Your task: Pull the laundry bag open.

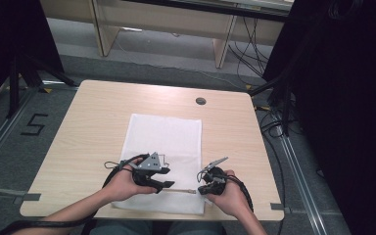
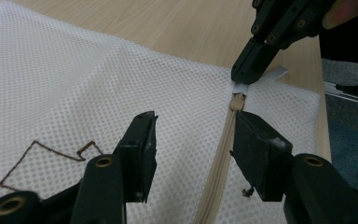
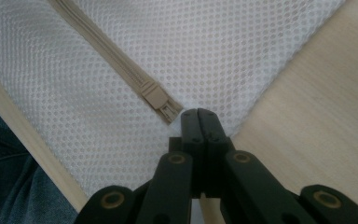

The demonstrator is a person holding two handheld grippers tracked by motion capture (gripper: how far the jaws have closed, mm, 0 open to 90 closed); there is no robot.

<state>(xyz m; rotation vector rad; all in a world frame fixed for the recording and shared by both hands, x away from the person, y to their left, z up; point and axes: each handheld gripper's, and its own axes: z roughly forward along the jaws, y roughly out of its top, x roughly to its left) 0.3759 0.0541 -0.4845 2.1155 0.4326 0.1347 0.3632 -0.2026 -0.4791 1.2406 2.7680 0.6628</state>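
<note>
Both hands came in at the near edge of the pale wooden table, each holding a black gripper over the white mesh laundry bag, which lay flat at the table's middle, reaching to the near edge.

Bag: fine white netting with a beige zipper running along its near end, closed as far as could be seen. A thin brown outline was stitched on the mesh.

Right gripper: jaws pressed together, clamped on the white tab at the bag's corner, just beyond the zipper's beige end stop. Grip on the tab was clear from the left gripper view; in the right gripper's own view the closed tips hid it.

Left gripper: jaws apart, hovering over the mesh and straddling the zipper line, one finger close beside the zipper, the other on the plain mesh side. Contact with the fabric could not be told.

High view showed the two grippers near each other along the bag's near edge; a dark round grommet sat at the table's far side. Right gripper view caught blue denim below the table edge.
</note>
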